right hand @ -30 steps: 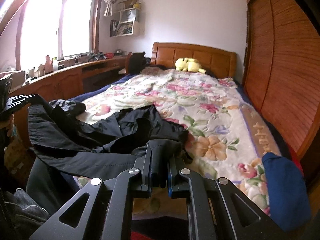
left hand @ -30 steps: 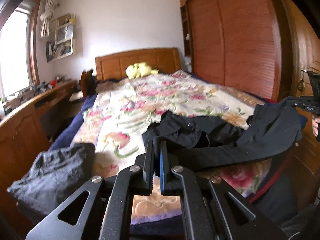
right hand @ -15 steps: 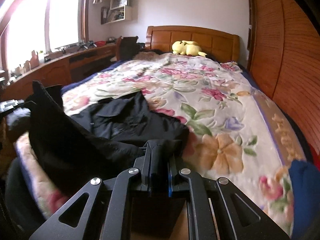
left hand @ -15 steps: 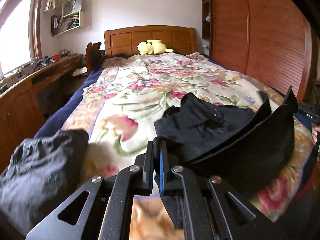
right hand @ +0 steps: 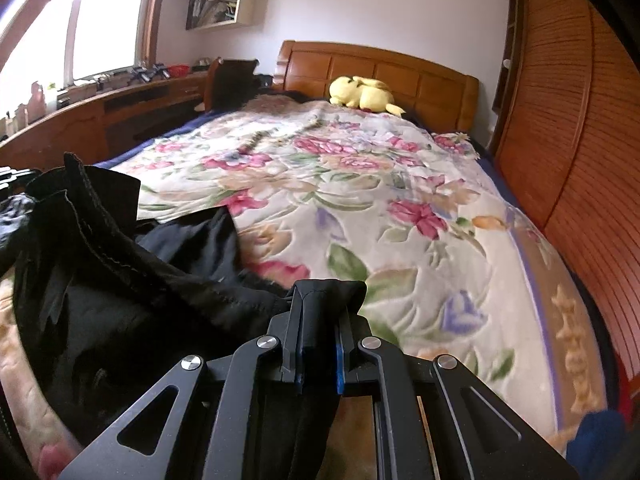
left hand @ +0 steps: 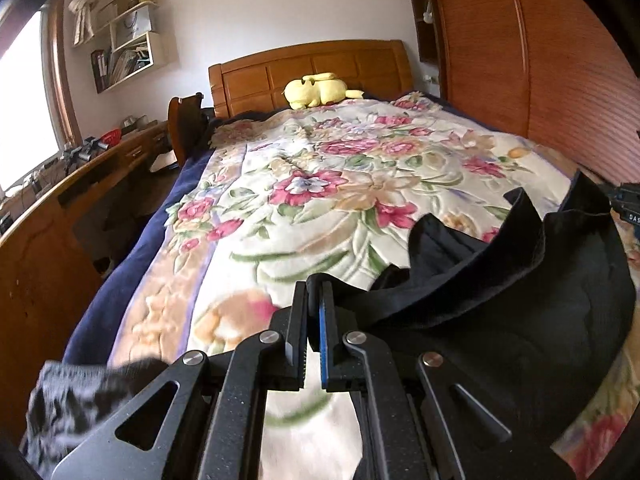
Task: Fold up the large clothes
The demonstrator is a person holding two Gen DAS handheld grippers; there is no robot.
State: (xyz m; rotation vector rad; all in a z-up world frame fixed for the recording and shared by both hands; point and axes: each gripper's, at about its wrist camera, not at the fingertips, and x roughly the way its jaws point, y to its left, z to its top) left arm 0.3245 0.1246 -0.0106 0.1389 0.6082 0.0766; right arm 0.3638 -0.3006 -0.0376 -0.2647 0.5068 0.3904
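A large black garment (left hand: pixel 520 304) hangs stretched between the two grippers above the foot of a bed with a floral blanket (left hand: pixel 360 184). My left gripper (left hand: pixel 314 288) is shut on one black edge of it, and the cloth sags away to the right. In the right wrist view my right gripper (right hand: pixel 320 292) is shut on a thick fold of the same black garment (right hand: pixel 120 280), which trails off to the left. Part of the garment lies on the blanket (right hand: pixel 360 184) ahead. The other gripper's body (left hand: pixel 628 208) shows at the right edge of the left wrist view.
A yellow plush toy (left hand: pixel 316 90) lies by the wooden headboard (left hand: pixel 312 68). A wooden desk (left hand: pixel 60 208) with clutter runs along the left under a window. A slatted wardrobe (left hand: pixel 540 60) lines the right. A dark grey garment (left hand: pixel 80 396) and a blue item (right hand: pixel 596 436) lie at the bed's foot.
Both grippers have moved forward over the bed, carrying the black garment with them. The headboard and plush toy look closer, and the grey garment has slipped to the lower left corner.
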